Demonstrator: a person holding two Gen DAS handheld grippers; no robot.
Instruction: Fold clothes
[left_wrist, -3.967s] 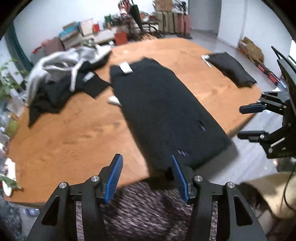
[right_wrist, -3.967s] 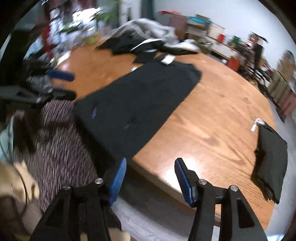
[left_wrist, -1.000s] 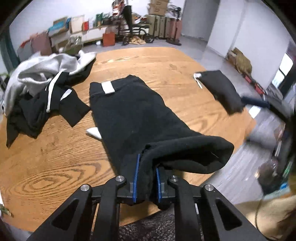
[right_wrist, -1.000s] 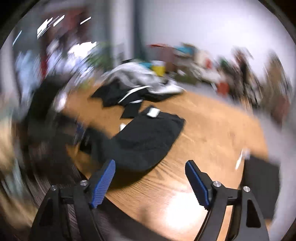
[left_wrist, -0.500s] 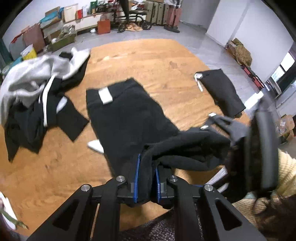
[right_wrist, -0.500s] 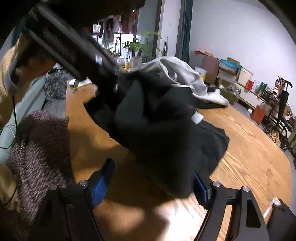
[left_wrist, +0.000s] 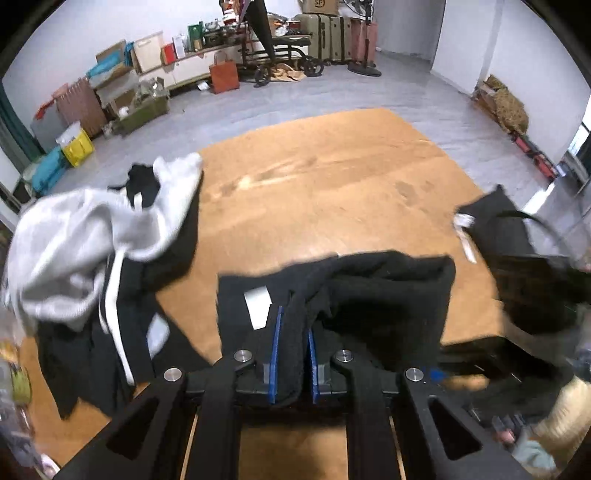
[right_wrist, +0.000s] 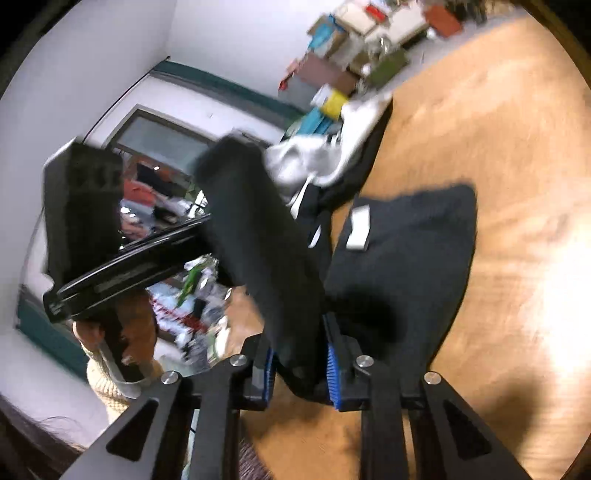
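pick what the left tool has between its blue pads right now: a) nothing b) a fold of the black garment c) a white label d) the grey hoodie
b: in the left wrist view the left tool has its blue pads pressed on a raised fold of the black garment, while the grey hoodie lies off to the side on the wooden table.

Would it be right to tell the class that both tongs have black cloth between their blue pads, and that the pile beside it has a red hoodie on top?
Not quite. The left wrist view shows a grey hoodie, not red. Both tongs do hold the black garment.
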